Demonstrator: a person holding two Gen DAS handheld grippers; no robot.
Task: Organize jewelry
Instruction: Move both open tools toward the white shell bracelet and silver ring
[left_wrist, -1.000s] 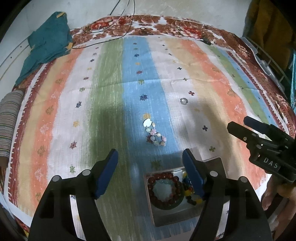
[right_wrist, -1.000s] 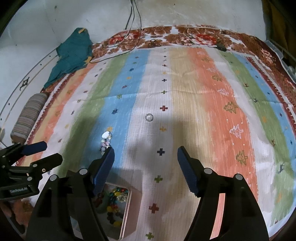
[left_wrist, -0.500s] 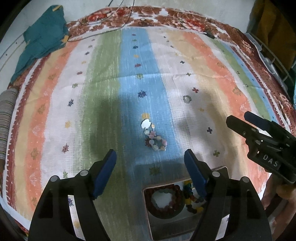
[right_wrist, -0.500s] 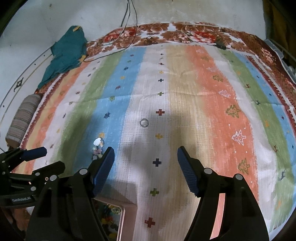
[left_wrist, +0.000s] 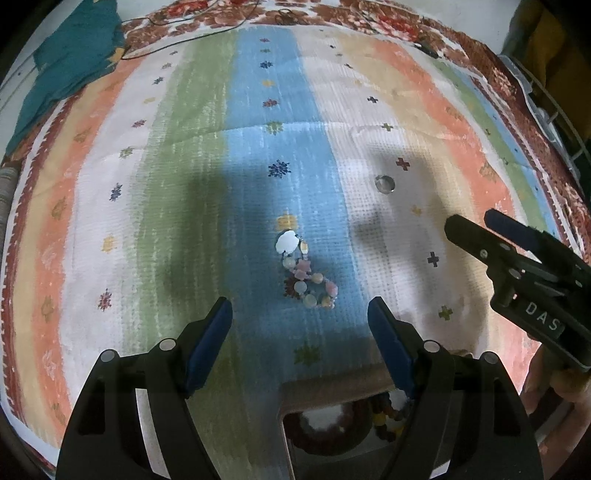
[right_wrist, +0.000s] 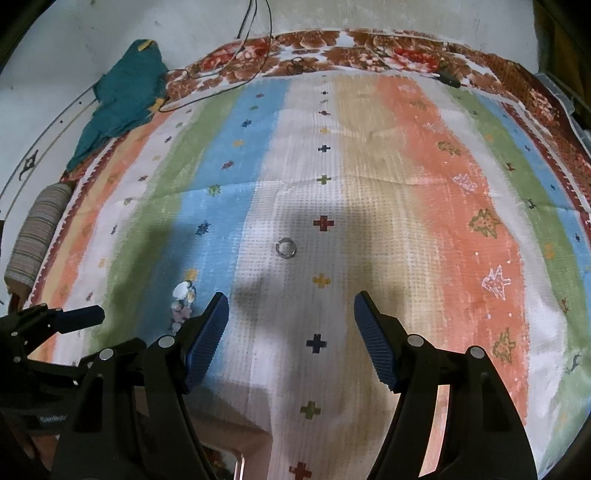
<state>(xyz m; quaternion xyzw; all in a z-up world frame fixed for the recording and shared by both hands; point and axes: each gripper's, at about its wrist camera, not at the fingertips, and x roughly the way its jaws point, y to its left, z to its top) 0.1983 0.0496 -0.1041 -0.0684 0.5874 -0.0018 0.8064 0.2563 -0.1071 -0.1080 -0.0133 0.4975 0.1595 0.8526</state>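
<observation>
Nearest, at bottom edge of left wrist view: clear rectangular tray (left_wrist: 286, 435) holding a dark red bead bracelet (left_wrist: 332, 430) and mixed coloured beads (left_wrist: 386, 424), partly hidden behind the gripper fingers.

Left gripper (left_wrist: 300, 319) hanging steeply downward over the striped woven cloth (left_wrist: 184, 184), jaws spread wide, nothing between the pads. Pastel bead bracelet with a white shell charm (left_wrist: 303, 269) lying loose on the blue stripe, just ahead of the fingertips, apart from both pads.

Right gripper (right_wrist: 291, 312) likewise tilting down, jaws spread and empty. Small silver ring (right_wrist: 286, 248) resting on the white stripe ahead of it, well clear of the pads.

Step in hand, by judgement: approaching for pickup, each gripper lining up on its own piece; nothing collected at this moment. Next move calling for lowering until pads straddle the piece, then closing gently; ring lying flat and thin, likely slipping against cloth; bracelet likely dangling once lifted.

Farther off: crumpled teal cloth (right_wrist: 122, 96), striped rolled fabric (right_wrist: 35, 236), thin black cable (right_wrist: 236, 66) near the floral border.
</observation>
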